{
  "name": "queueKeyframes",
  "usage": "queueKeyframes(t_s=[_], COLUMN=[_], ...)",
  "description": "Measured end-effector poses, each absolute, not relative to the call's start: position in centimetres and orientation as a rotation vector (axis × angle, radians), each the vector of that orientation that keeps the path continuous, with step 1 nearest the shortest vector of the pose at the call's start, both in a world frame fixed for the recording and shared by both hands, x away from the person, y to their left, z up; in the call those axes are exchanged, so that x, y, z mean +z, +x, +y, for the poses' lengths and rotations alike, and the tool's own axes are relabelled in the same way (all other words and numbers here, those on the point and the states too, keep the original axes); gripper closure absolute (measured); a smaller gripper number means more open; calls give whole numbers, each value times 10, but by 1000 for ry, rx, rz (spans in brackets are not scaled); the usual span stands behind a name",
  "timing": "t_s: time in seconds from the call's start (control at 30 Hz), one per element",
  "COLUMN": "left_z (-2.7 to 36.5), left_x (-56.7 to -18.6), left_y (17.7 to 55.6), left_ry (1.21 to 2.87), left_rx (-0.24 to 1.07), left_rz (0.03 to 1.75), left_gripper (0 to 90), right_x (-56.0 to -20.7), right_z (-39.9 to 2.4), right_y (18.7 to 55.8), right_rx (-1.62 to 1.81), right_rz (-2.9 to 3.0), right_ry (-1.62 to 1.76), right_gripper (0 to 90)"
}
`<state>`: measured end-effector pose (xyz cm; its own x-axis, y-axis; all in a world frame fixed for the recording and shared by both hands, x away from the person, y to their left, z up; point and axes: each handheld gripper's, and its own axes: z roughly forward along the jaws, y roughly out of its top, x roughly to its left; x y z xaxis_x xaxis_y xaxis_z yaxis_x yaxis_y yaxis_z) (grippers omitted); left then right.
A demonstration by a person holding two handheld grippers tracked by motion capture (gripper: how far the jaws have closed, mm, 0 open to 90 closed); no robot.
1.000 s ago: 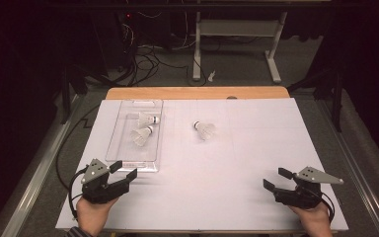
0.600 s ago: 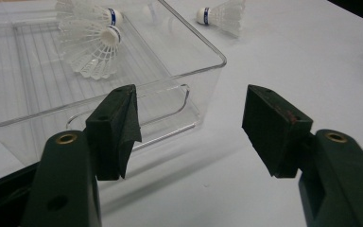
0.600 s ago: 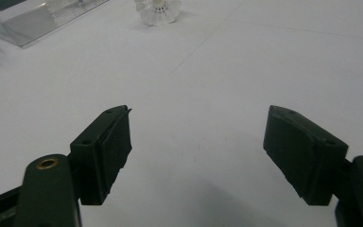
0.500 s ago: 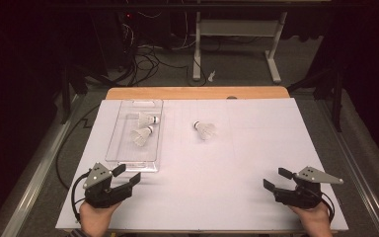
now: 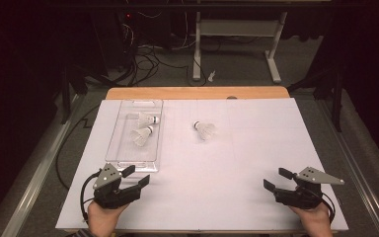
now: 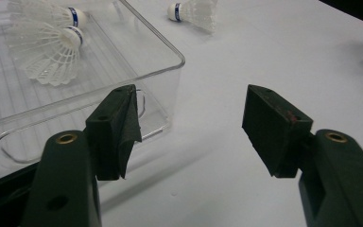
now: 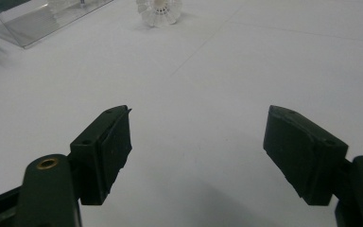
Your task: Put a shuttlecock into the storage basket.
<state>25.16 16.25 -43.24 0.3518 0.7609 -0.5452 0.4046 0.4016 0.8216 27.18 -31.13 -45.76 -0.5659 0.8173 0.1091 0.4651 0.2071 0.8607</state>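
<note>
Left tool [image 5: 136,176] has shifted slightly right and turned toward the clear tray [image 5: 119,148], jaws spread, empty; right tool [image 5: 278,179] unchanged, jaws spread, empty, low at the bench's [image 5: 256,148] near right corner. Shuttlecocks: three, two in the tray [image 5: 148,119] [image 5: 142,136], one loose [image 5: 205,130] mid-bench, well apart from both tools.

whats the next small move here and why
Probably send the left gripper forward and to the right toward the loose shuttlecock. Two shuttlecocks already lie in the clear tray, while this one sits alone on the white table cover. Both grippers have their jaws open and hold nothing, and the left one looks somewhat nearer than the right gripper.
</note>
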Motion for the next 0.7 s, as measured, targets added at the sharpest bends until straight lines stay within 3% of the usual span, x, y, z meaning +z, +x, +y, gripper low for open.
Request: queueKeyframes(t_s=[0.7], left_z=[135], left_x=[-433], left_y=[256], left_ry=[1260], left_rx=[282], left_rz=[1223], left_gripper=[379], right_x=[-458], right_z=[-311], right_y=[272], right_rx=[1305], right_rz=[2121], right_ry=[1195], right_gripper=[245])
